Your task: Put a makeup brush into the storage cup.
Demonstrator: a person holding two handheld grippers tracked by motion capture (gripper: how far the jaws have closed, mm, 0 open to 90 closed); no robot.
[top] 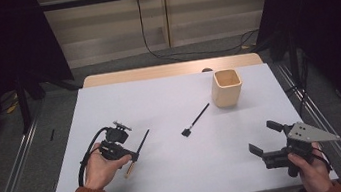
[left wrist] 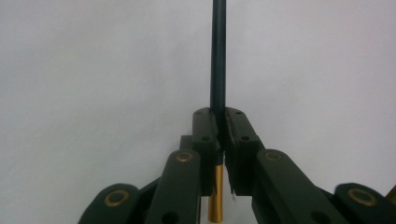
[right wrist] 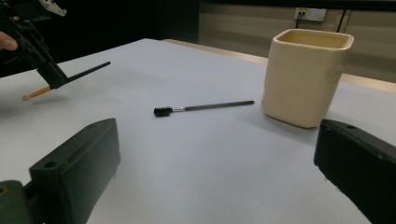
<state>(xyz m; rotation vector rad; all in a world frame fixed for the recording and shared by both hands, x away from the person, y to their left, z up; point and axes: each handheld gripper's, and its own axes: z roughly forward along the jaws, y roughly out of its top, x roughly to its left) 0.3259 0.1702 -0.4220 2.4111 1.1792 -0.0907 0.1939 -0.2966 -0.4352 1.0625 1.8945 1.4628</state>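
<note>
The left gripper (top: 134, 156) is clamped on a slim black brush (top: 141, 143), lifted off the desk (top: 179, 175), well left of the beige cup (top: 226, 88), probably its destination. The right gripper (top: 264, 137) waits nearer the cup, jaws apart, empty.

I count two brushes: one (top: 137, 146) clamped in my left claw (top: 134, 156), one (top: 196, 119) lying ahead of it; one cream cup (top: 226, 88) beyond my right claw (top: 264, 138); one desk (top: 179, 175).

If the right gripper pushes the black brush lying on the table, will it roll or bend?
The brush has a thin, straight handle, so it probably stays stiff. It looks round, so it may roll, though its wider head could stop that. It seems light.
</note>
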